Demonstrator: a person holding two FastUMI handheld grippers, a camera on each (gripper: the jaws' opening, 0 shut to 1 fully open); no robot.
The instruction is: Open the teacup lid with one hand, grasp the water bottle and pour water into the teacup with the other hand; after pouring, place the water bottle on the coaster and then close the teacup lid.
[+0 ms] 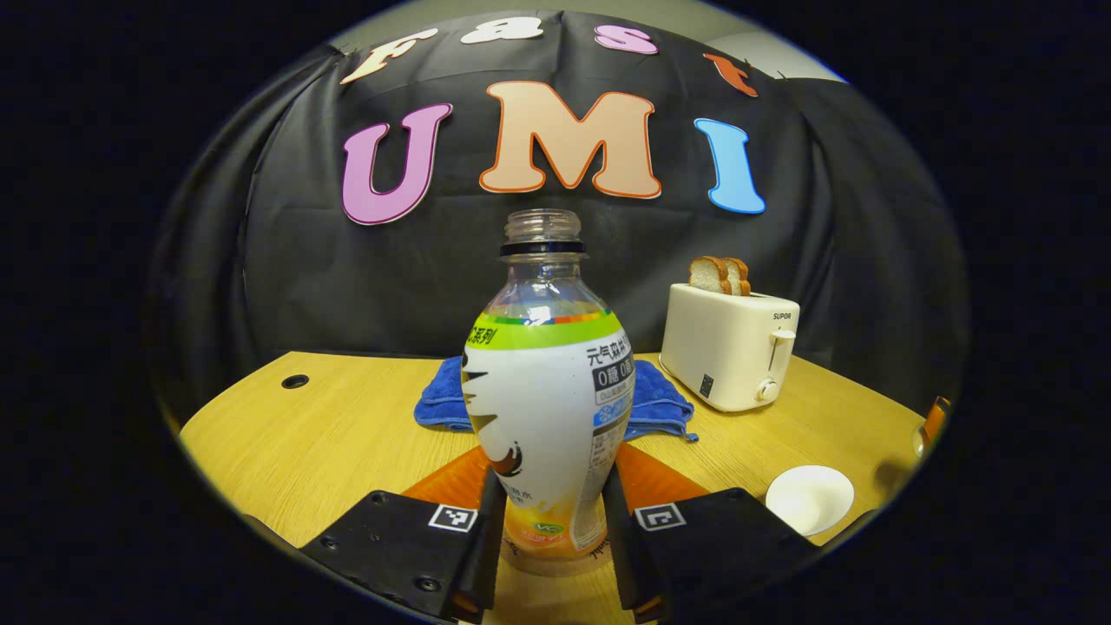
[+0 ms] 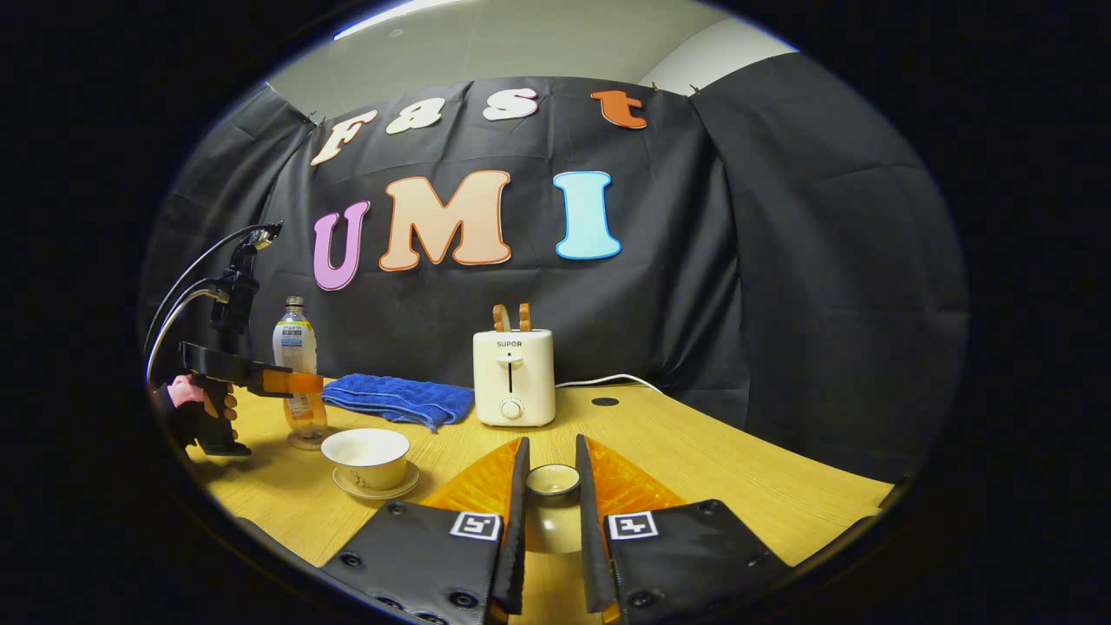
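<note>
An uncapped water bottle (image 1: 548, 408) with a white and green label stands upright between my left gripper's (image 1: 553, 529) fingers, which press on its lower sides. Its base rests on a round coaster (image 2: 309, 441) on the wooden table. The right gripper view has the same bottle (image 2: 294, 347) far left, with the left gripper (image 2: 291, 383) and the hand (image 2: 201, 406) holding it. The white teacup (image 2: 365, 456) stands uncovered on its saucer (image 2: 382, 487), right of the bottle; it also appears low right in the left gripper view (image 1: 809, 497). My right gripper (image 2: 552, 486) is shut on the teacup lid (image 2: 553, 480), above the table.
A blue towel (image 2: 397, 398) lies behind the bottle and cup. A white toaster (image 2: 513, 377) with bread slices stands at the back, its cord trailing right. The table (image 2: 738, 469) has a cable hole (image 2: 605, 402) near the toaster and another (image 1: 295, 381) at the back left.
</note>
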